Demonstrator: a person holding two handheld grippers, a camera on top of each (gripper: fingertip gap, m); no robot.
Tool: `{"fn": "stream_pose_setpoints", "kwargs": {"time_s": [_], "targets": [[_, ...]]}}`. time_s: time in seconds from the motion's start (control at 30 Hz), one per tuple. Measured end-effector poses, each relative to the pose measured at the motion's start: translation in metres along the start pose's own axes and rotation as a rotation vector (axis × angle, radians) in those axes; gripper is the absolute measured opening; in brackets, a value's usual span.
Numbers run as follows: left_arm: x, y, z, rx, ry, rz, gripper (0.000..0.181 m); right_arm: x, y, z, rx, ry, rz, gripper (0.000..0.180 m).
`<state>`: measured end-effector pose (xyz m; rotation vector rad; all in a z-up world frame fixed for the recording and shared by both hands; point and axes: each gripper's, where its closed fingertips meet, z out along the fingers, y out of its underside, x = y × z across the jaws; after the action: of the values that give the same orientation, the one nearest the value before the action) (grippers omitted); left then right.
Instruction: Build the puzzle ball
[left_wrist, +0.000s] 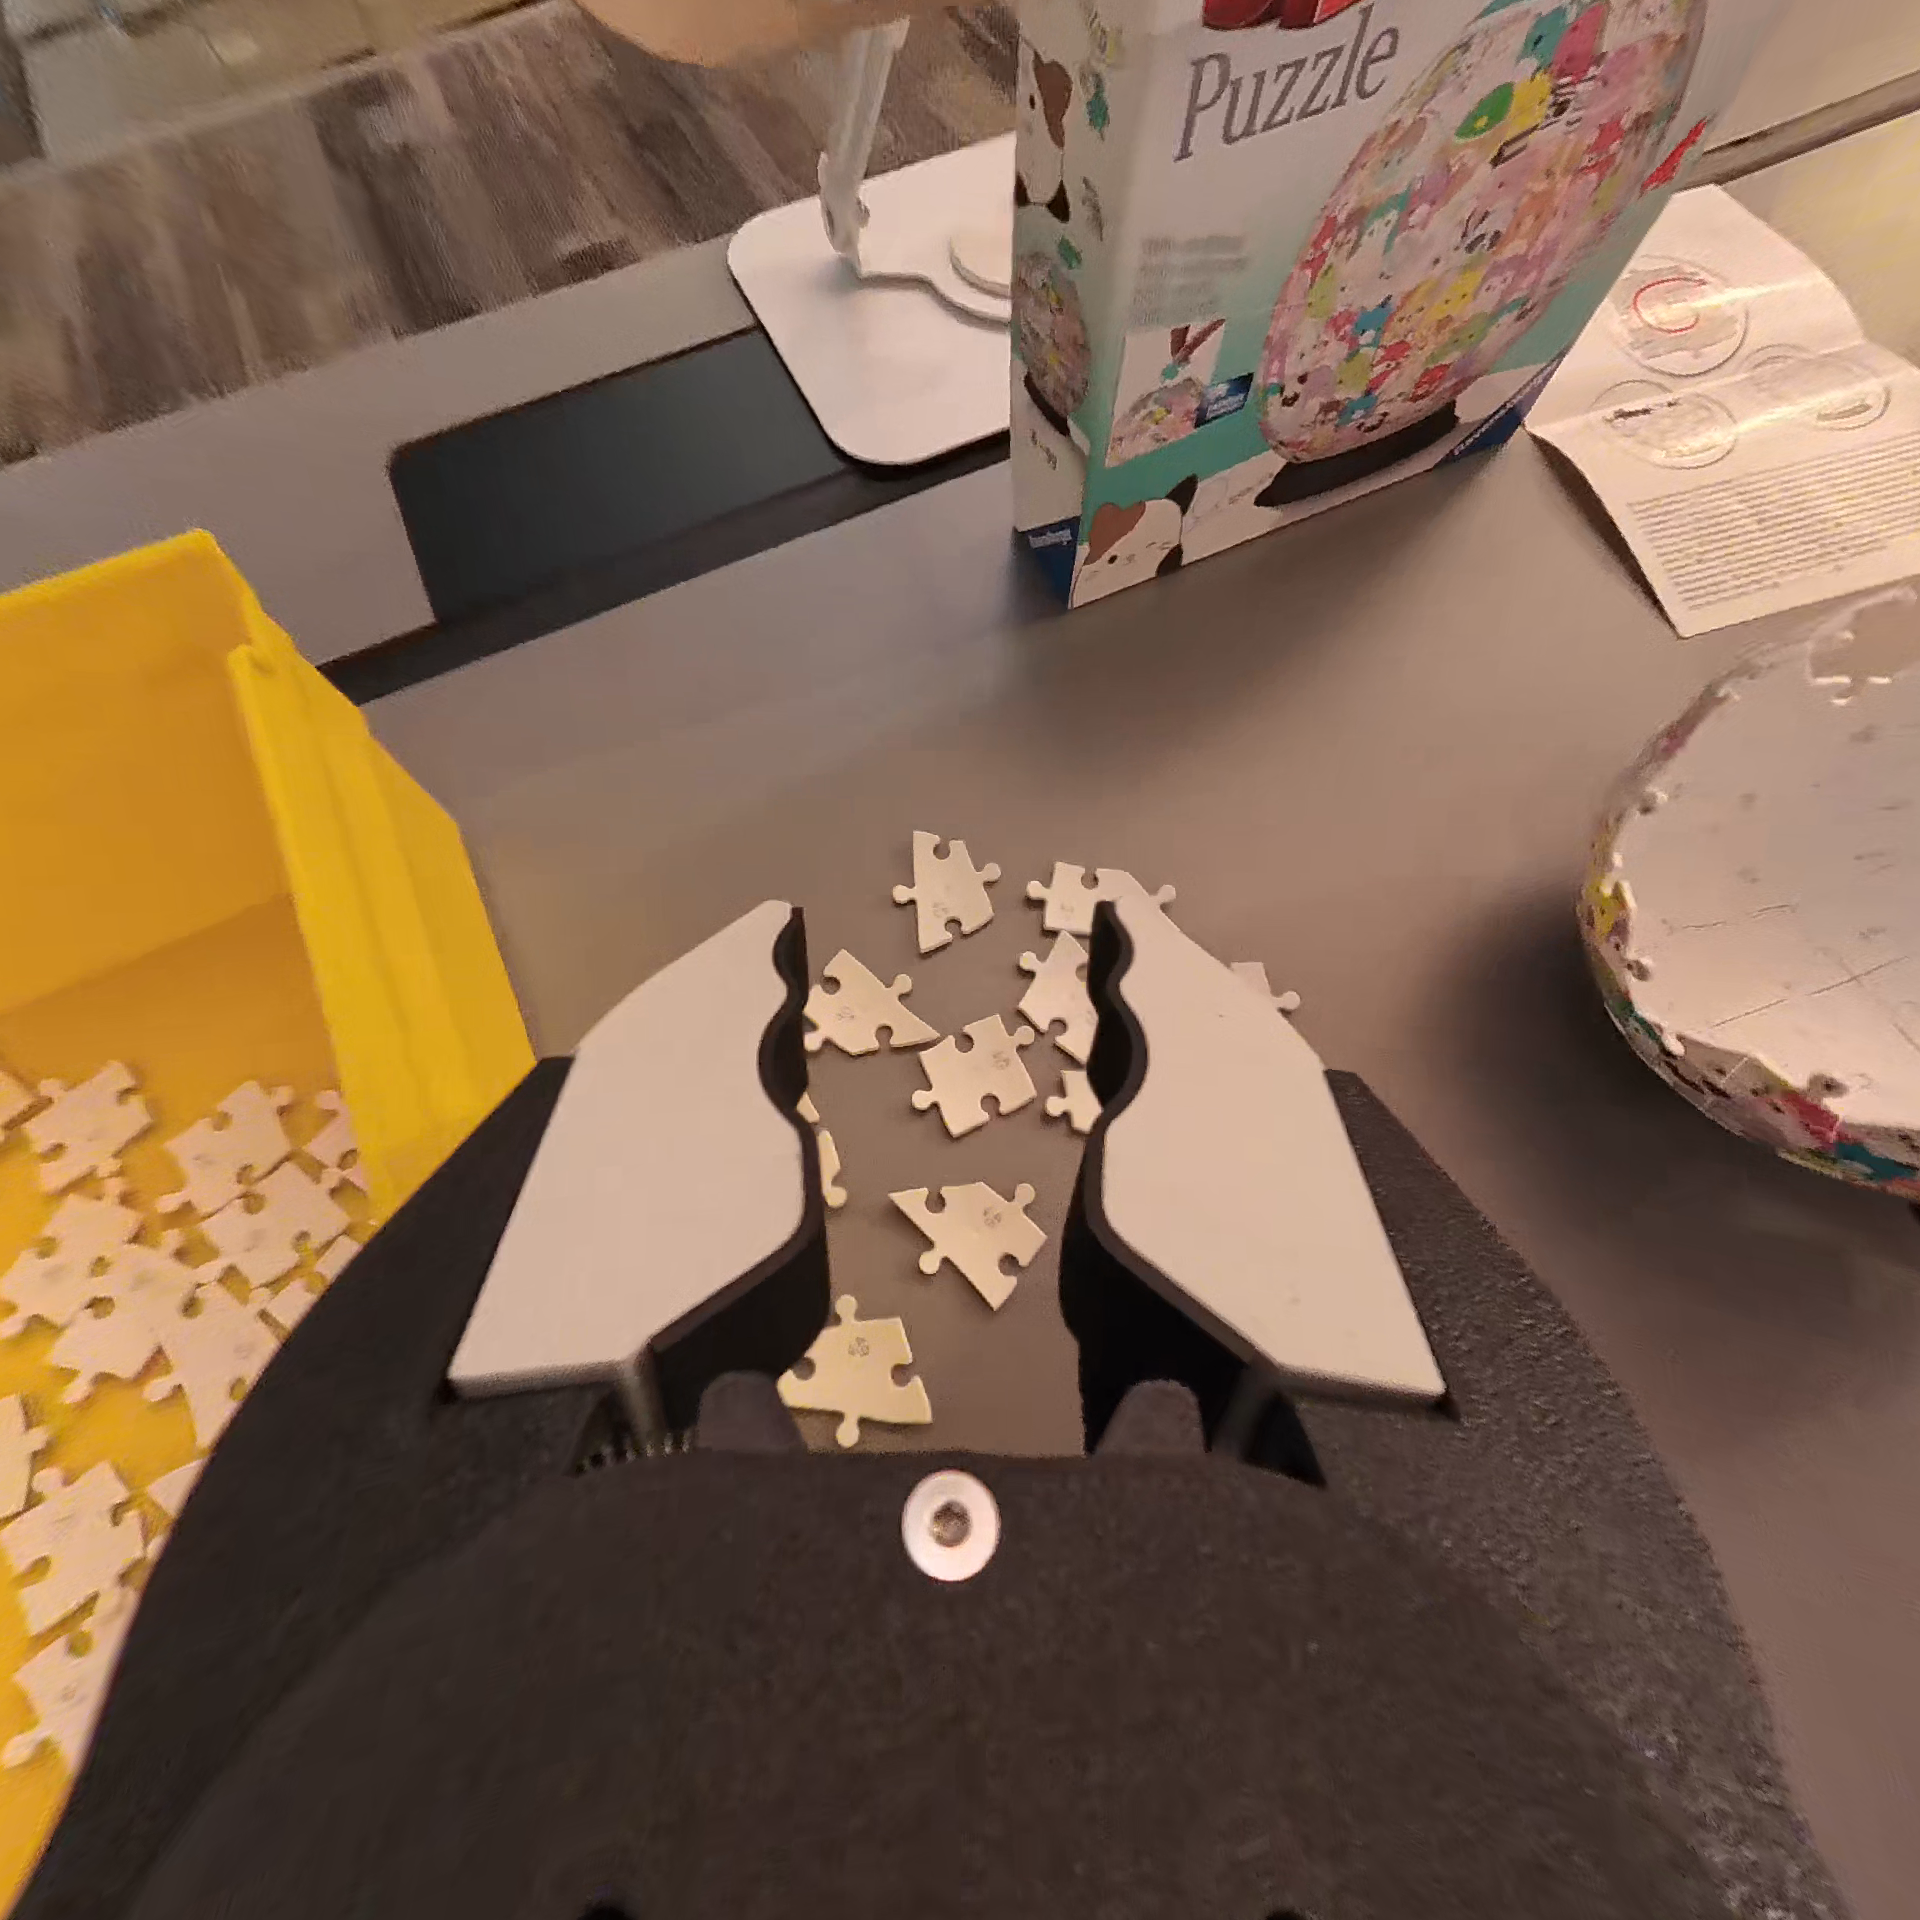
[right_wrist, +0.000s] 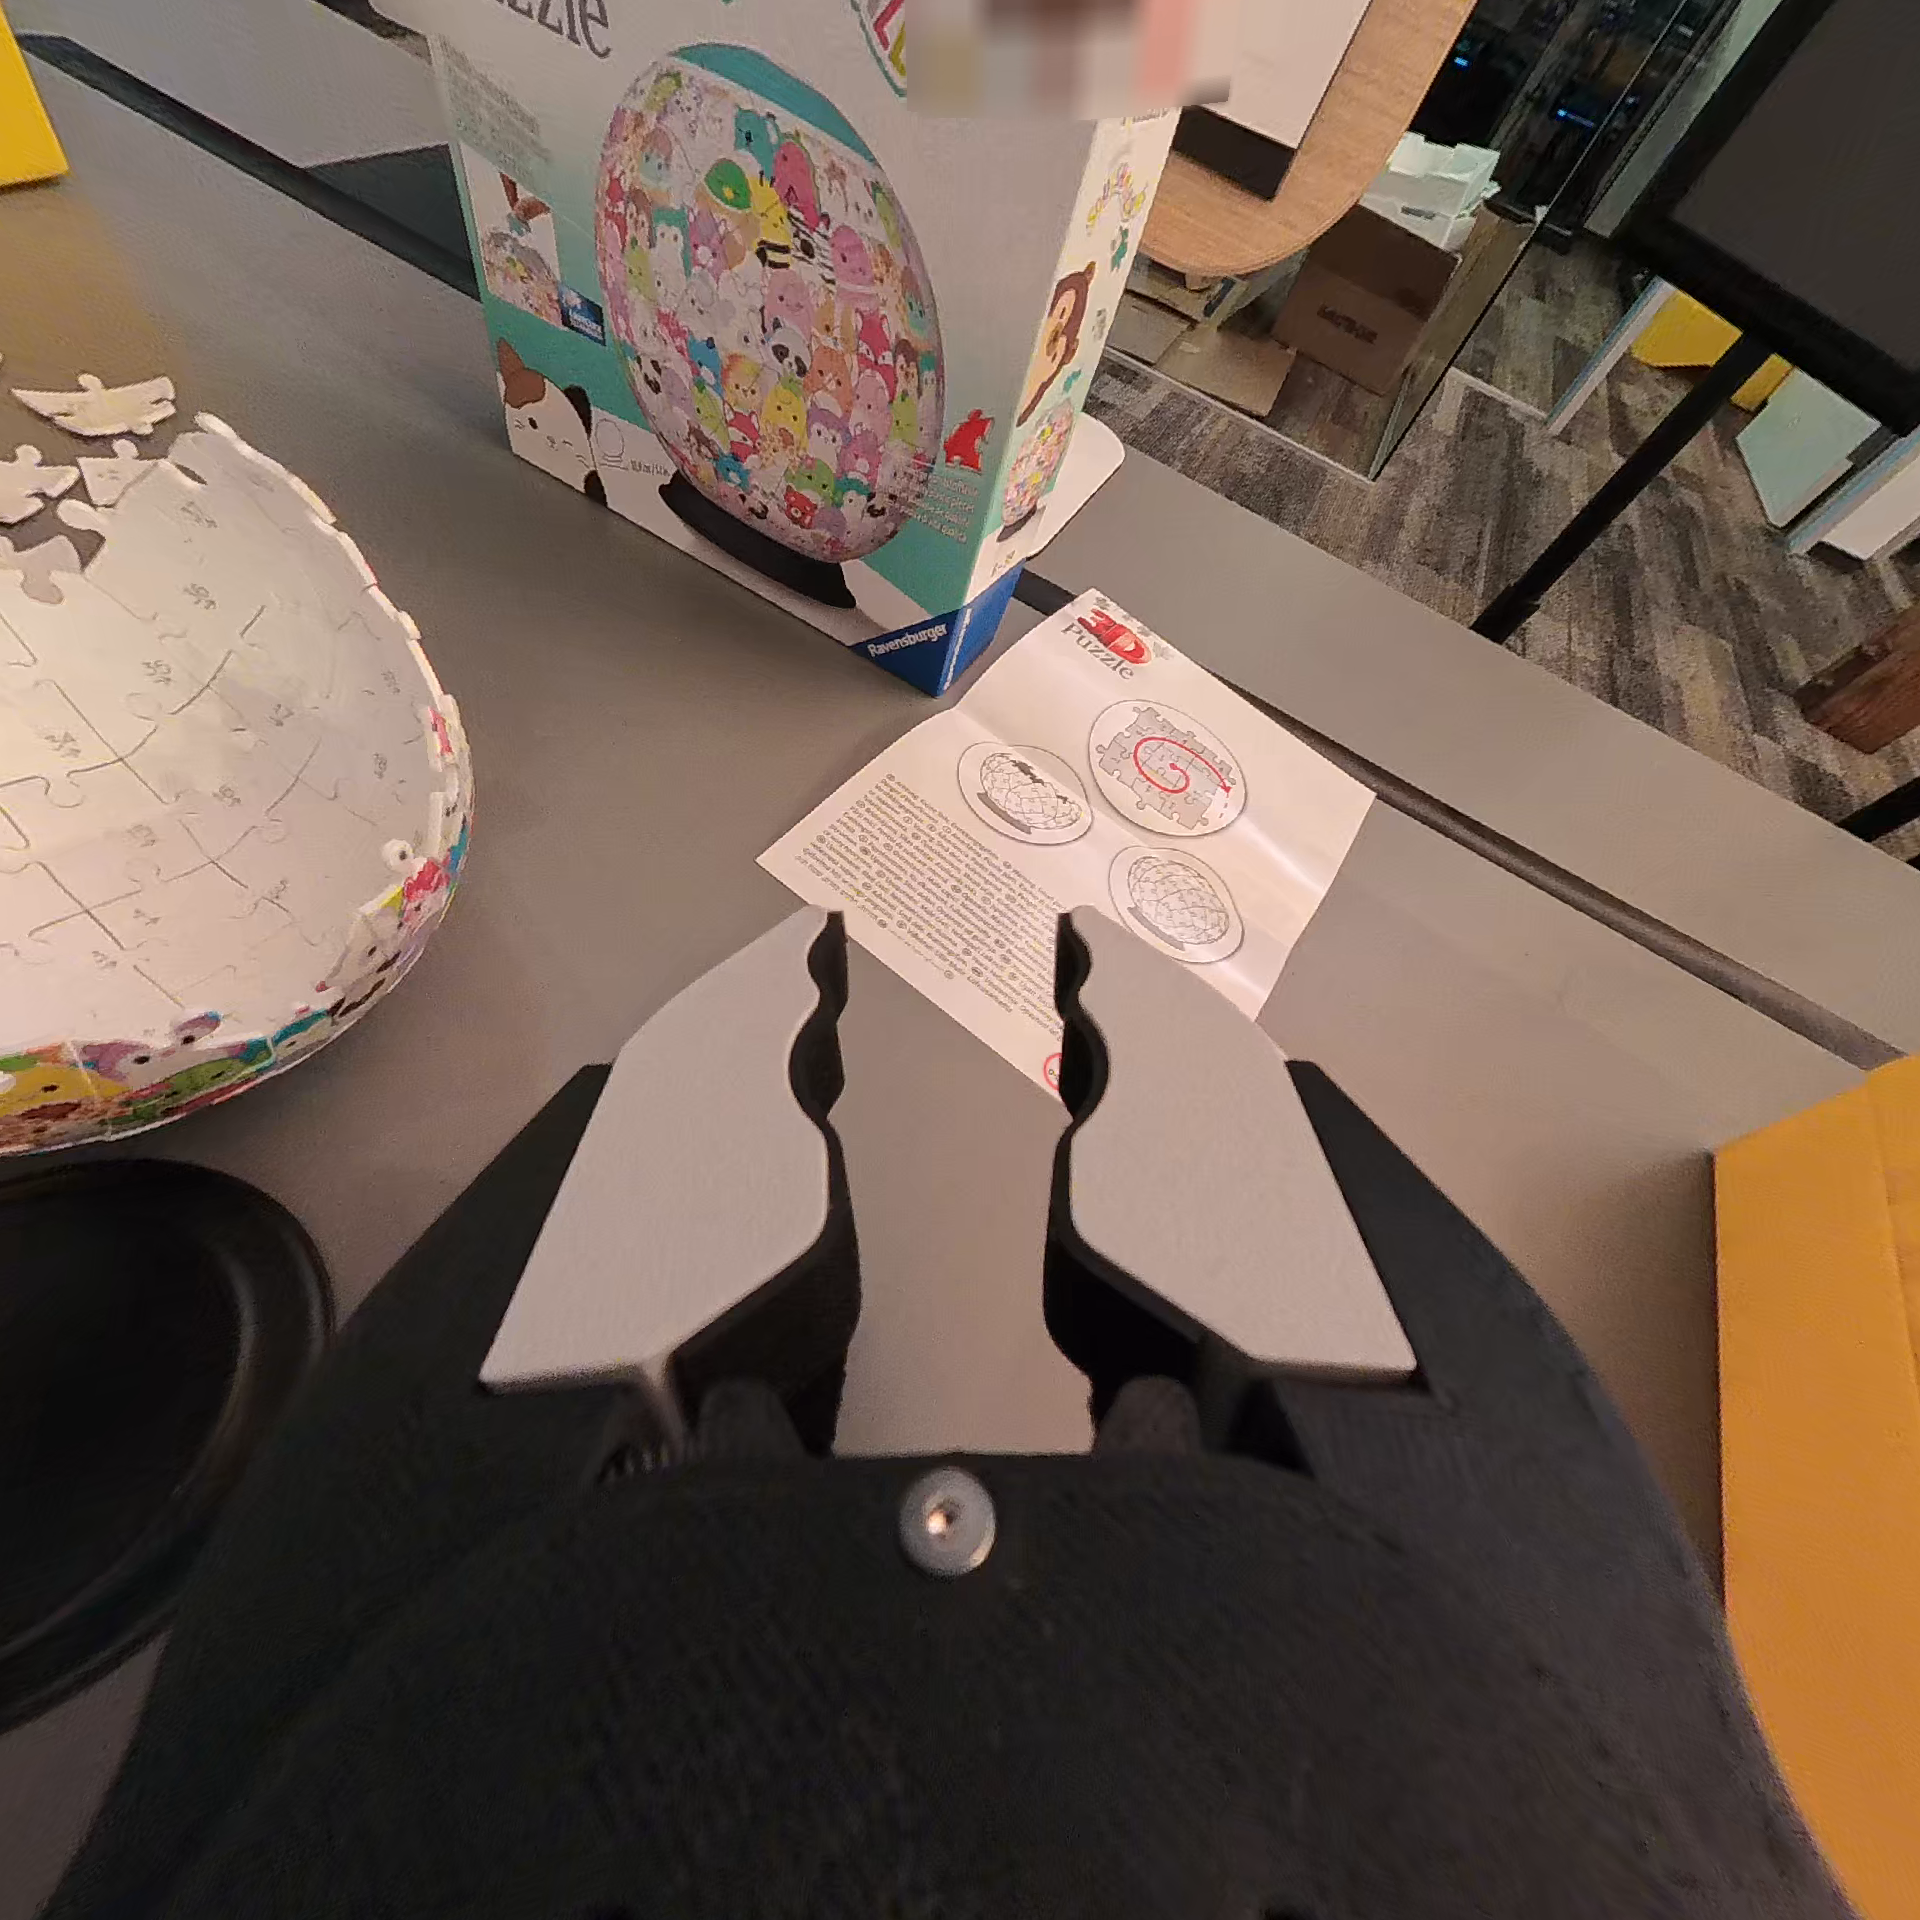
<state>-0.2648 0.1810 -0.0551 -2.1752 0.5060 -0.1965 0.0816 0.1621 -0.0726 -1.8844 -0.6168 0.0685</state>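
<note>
**Half-built puzzle ball on a grey table, both grippers empty**

A grey table (left_wrist: 1351, 727) in a room with patterned carpet held everything. The puzzle ball (right_wrist: 208, 748) was only a partial shell, lying open side up so that its white inner face showed, with colourful cartoon print along its outer rim. In the left wrist view it sat at the right edge (left_wrist: 1766, 935); in the right wrist view it filled the left side, just above a round black stand (right_wrist: 125, 1403).

Loose puzzle pieces (left_wrist: 977, 1070) lay white side up on the table, to the left of the shell. The left gripper (left_wrist: 948, 920) hovered over them with its jaws spread apart and nothing between them; several pieces showed through the gap. A yellow bin (left_wrist: 208, 883) to the left of the gripper held many more pieces (left_wrist: 156, 1247).

The right gripper (right_wrist: 943, 930) was likewise released and empty, its tips over bare table and the near edge of a folded instruction sheet (right_wrist: 1091, 810) with 3 round diagrams.

The puzzle box (right_wrist: 748, 343) stood upright behind the shell and the sheet, touching neither. A white plate with a thin upright stand (left_wrist: 883, 312) rested beyond the box, next to a black panel (left_wrist: 603, 468) set into the tabletop. A yellow flat object (right_wrist: 1818, 1455) lay at the right edge of the right wrist view.
</note>
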Motion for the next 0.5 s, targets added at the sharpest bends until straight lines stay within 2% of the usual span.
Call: {"fn": "stream_pose_setpoints", "kwargs": {"time_s": [0.13,0.23,0.3,0.5], "targets": [[-0.005,-0.008,0.01,-0.078,0.034,-0.042,0.054,-0.002,0.002,0.002,-0.001,-0.038,0.038,0.04],[-0.004,-0.011,0.021,-0.186,0.101,-0.104,0.049,-0.002,0.004,0.003,-0.01,-0.06,0.053,0.04],[-0.007,-0.002,0.031,-0.283,0.105,-0.125,0.047,-0.003,0.004,0.003,-0.006,-0.074,0.061,0.04],[-0.023,0.038,0.052,-0.526,0.006,-0.021,0.047,-0.01,0.007,0.006,-0.021,-0.128,0.081,0.04]]}}
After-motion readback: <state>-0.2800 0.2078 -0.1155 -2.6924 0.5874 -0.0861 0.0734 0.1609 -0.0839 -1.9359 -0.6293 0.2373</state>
